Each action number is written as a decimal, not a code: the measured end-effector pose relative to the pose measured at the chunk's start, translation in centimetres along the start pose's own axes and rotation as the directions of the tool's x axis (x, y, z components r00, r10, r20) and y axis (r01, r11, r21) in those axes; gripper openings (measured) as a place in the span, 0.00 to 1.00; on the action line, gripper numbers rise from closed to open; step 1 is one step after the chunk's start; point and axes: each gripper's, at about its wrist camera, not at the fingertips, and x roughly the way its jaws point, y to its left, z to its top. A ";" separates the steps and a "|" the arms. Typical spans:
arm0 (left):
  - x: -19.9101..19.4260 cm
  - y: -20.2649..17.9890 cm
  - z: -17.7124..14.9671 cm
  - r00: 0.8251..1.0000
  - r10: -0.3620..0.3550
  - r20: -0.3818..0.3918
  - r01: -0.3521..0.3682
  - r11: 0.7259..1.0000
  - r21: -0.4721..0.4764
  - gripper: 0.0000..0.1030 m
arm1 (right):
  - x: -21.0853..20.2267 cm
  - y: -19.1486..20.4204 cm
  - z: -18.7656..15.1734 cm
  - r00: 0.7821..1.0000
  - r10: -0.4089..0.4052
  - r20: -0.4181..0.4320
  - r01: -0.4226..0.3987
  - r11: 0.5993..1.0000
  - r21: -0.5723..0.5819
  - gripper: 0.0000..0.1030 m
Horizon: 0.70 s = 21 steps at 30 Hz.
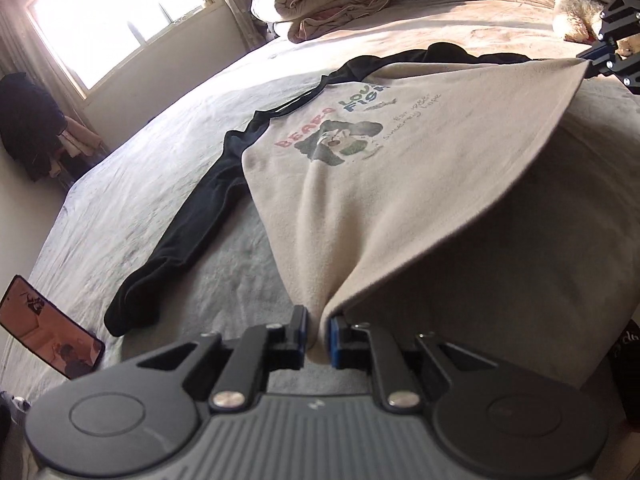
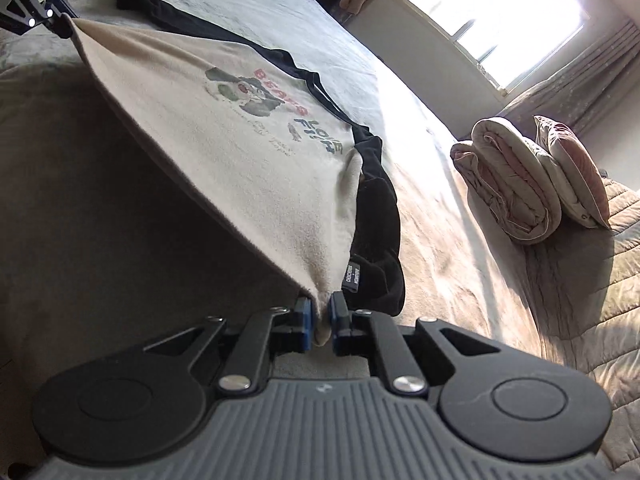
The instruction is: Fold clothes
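We hold the shirt (image 1: 400, 168) lifted by one edge over the bed (image 1: 168, 128).

Our left gripper (image 1: 318, 332) and right gripper (image 2: 319, 322) each pinch a corner of its cream cloth; its far side and black sleeve (image 1: 180, 240) lie on the bed.

The wide bed with its pale grey plush cover (image 1: 168, 152) carried everything. My cream sweatshirt with black sleeves and a printed bear (image 1: 360, 152) lay partly on it, one sleeve stretched flat across the cover. Beyond the sweatshirt a rolled beige-and-pink quilt (image 2: 516, 184) rested on the cover. A dark rectangular phone with a lit screen (image 1: 48, 328) lay near the sleeve's cuff.
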 end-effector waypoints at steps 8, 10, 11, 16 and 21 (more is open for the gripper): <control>1.6 -0.8 -1.6 0.997 -0.072 -0.037 0.071 0.997 -0.022 0.11 | 0.7 1.6 -1.4 0.994 0.076 -0.083 -0.077 0.997 -0.013 0.09; 2.0 -0.2 -1.9 0.994 -0.097 -0.043 0.094 0.994 -0.058 0.15 | 1.5 1.7 -1.6 0.991 0.096 -0.098 -0.095 0.995 0.012 0.09; 2.1 0.5 -2.1 0.991 -0.122 -0.047 0.116 0.988 -0.105 0.22 | 1.9 1.6 -1.6 0.990 0.099 -0.097 -0.097 0.995 0.028 0.10; 3.1 5.8 -3.4 0.948 -0.317 -0.005 0.289 0.869 -0.402 0.35 | 3.1 -0.4 -1.6 0.977 0.192 -0.095 -0.170 0.964 0.204 0.21; 4.8 10.0 -3.4 0.921 -0.376 0.098 0.360 0.731 -0.579 0.44 | 2.4 -3.6 -1.6 0.961 0.276 -0.030 -0.244 0.889 0.387 0.34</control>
